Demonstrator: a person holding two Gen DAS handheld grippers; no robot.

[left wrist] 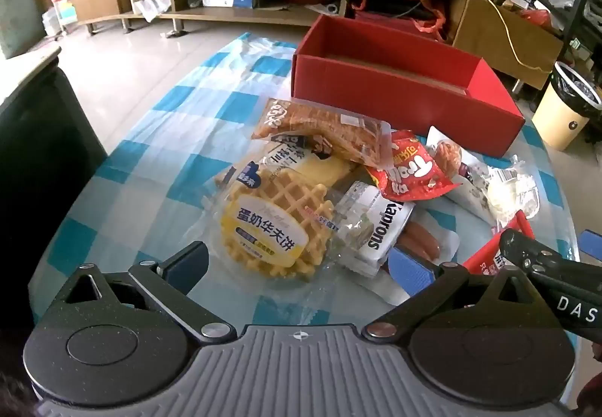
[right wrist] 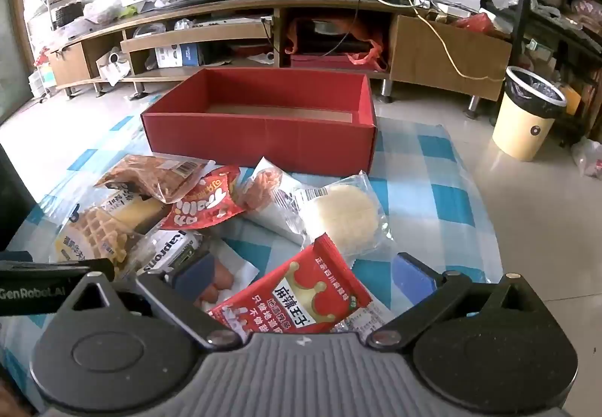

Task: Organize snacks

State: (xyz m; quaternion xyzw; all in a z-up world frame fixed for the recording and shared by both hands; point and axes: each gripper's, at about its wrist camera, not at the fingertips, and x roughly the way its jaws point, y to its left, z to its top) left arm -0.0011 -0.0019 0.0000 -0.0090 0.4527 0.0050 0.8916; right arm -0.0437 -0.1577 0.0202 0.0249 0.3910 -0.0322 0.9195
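An open red box [left wrist: 399, 93] [right wrist: 259, 133] stands at the far side of the checkered table, with nothing showing inside. A pile of snack packs lies in front of it. A waffle pack [left wrist: 278, 225] [right wrist: 94, 232] lies between the fingers of my open left gripper [left wrist: 301, 262]. A red spicy-strip packet [right wrist: 301, 300] [left wrist: 493, 255] lies between the fingers of my open right gripper [right wrist: 304, 276]. Nearby lie a white Naprons pack [left wrist: 376, 225], a sausage pack [left wrist: 417, 240], a red Korean snack bag [left wrist: 410, 168] [right wrist: 203, 202], a brown bread pack [left wrist: 327, 131] and a round white cake pack [right wrist: 338, 213].
The blue-and-white checkered cloth [right wrist: 444, 198] covers the table. A cream waste bin [right wrist: 526, 112] stands on the floor at right. A low wooden TV stand [right wrist: 263, 25] runs behind the table. A dark object [left wrist: 37, 138] stands at the table's left.
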